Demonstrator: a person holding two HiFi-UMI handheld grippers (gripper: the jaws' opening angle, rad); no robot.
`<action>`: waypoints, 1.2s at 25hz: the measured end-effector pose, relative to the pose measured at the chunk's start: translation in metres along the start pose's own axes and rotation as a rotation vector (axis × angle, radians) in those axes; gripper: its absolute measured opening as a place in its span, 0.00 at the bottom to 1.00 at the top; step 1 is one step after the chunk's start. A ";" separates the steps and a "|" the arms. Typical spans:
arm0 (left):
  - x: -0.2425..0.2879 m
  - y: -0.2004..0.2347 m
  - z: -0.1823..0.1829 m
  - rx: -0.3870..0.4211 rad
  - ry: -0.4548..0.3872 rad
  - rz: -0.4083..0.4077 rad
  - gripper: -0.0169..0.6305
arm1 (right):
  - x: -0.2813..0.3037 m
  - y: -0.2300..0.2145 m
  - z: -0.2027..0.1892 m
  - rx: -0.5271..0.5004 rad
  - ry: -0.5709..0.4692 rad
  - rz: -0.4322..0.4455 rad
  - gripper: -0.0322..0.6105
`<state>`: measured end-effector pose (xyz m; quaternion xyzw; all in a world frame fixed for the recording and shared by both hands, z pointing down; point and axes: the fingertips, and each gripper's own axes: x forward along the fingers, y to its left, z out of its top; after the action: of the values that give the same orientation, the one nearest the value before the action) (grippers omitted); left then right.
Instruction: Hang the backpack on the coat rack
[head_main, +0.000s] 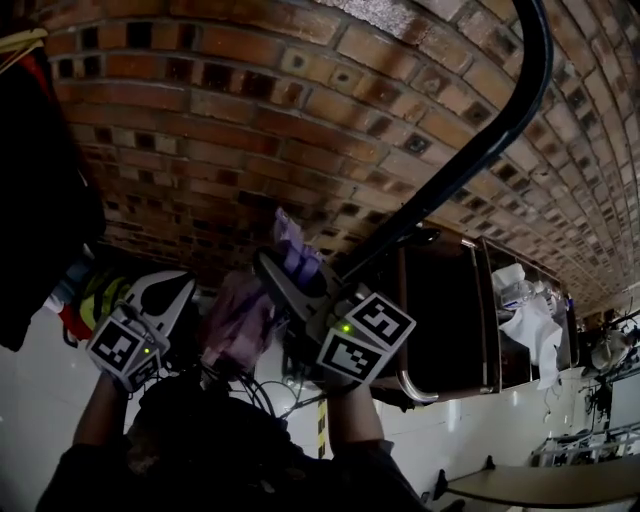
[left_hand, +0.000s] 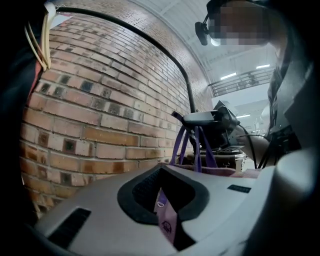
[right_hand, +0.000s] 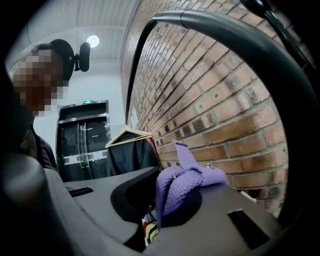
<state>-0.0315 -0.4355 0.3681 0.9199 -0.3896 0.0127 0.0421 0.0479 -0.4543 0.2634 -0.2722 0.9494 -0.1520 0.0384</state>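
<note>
Up against the brick wall (head_main: 250, 90), the purple backpack (head_main: 238, 325) is held between the two raised grippers, close to the curved black tube of the coat rack (head_main: 500, 130). The left gripper (left_hand: 162, 192) has its jaws closed on a flat purple strap end (left_hand: 167, 217). The right gripper (right_hand: 165, 195) is clamped on a bunched loop of purple webbing (right_hand: 187, 180). Whether any strap touches the tube I cannot tell. A dark garment (right_hand: 127, 152) on a wooden hanger (right_hand: 127, 134) hangs nearby.

Coat rack (head_main: 480, 145) top beyond the upper edge
</note>
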 end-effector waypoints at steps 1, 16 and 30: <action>0.002 0.003 0.000 -0.001 0.004 -0.007 0.08 | -0.001 -0.004 0.006 -0.006 -0.012 -0.018 0.05; 0.041 0.002 -0.005 -0.003 0.039 -0.155 0.08 | -0.044 -0.032 0.005 0.026 -0.131 -0.194 0.05; 0.055 -0.012 -0.013 0.001 0.055 -0.184 0.08 | -0.070 -0.053 -0.041 0.032 -0.107 -0.297 0.05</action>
<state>0.0153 -0.4657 0.3834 0.9512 -0.3020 0.0340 0.0534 0.1279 -0.4484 0.3183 -0.4168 0.8927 -0.1565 0.0705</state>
